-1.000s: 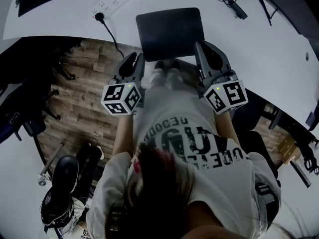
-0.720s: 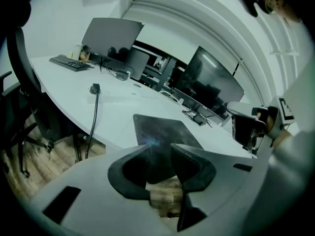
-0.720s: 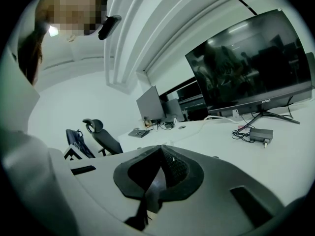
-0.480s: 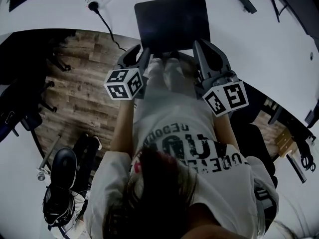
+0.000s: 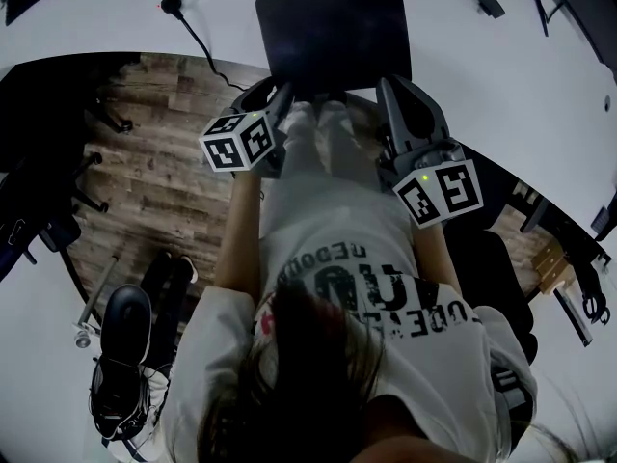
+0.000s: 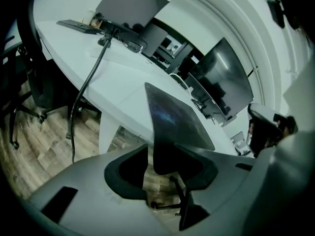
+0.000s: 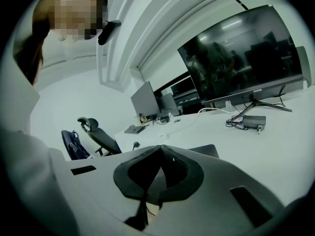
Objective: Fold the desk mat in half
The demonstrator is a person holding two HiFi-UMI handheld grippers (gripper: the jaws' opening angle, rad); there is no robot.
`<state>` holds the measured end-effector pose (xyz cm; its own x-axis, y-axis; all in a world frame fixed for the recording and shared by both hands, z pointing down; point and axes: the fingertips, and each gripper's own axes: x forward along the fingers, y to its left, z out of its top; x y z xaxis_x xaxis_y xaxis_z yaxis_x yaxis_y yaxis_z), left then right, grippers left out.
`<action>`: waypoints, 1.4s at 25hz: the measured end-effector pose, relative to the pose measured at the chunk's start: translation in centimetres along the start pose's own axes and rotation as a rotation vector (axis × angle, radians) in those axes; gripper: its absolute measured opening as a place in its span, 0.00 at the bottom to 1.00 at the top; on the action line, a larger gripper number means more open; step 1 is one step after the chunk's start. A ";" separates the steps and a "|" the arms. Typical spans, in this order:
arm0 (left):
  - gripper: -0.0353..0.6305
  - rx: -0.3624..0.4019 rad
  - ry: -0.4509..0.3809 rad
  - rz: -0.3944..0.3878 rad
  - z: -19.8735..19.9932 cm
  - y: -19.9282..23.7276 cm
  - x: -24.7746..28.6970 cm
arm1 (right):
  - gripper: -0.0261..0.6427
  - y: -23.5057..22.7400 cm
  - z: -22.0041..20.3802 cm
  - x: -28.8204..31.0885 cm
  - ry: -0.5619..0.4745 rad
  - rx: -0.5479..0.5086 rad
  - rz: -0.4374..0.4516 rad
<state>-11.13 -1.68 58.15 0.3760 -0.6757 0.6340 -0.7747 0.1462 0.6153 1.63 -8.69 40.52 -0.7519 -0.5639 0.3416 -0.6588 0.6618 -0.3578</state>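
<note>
A dark desk mat [image 5: 333, 32] lies on the white table [image 5: 501, 75], its near edge at the table's rim. My left gripper [image 5: 281, 95] is at the mat's near left corner. In the left gripper view that corner of the mat [image 6: 172, 122] stands between the jaws, which have just been opening; wood floor shows between the mat and the left pad [image 6: 123, 173], so the left gripper [image 6: 160, 149] is open. My right gripper [image 5: 386, 87] is at the near right corner. In its own view the right gripper [image 7: 160, 149] has its pads closed together on the mat's [image 7: 209, 150] thin edge.
A power strip plug with a black cable [image 5: 178, 8] lies at the table's left. A large monitor [image 7: 246, 58], a power adapter [image 7: 248, 121] and a laptop [image 6: 130, 6] stand on the table. A chair base [image 5: 125, 355] is on the wood floor [image 5: 154, 191].
The left gripper has sunk and come closer to the mat's near left corner. The right gripper has hardly moved. The mat sits higher in the head view.
</note>
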 end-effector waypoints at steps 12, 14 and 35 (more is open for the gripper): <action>0.09 -0.019 -0.005 -0.010 -0.3 -0.3 -0.7 | 0.03 0.0 -0.4 -0.7 -0.001 0.002 -0.005; 0.08 -0.006 0.000 0.001 -0.3 -0.8 -0.8 | 0.03 -0.2 -0.2 -1.0 -0.004 0.003 -0.004; 0.07 0.191 -0.094 -0.103 4.9 -6.2 -3.8 | 0.03 0.0 0.0 -1.4 -0.032 0.008 -0.020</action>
<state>-10.21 -3.56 49.65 0.4158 -0.7455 0.5210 -0.8203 -0.0600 0.5688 2.71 -7.89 40.03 -0.7388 -0.5926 0.3210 -0.6739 0.6461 -0.3583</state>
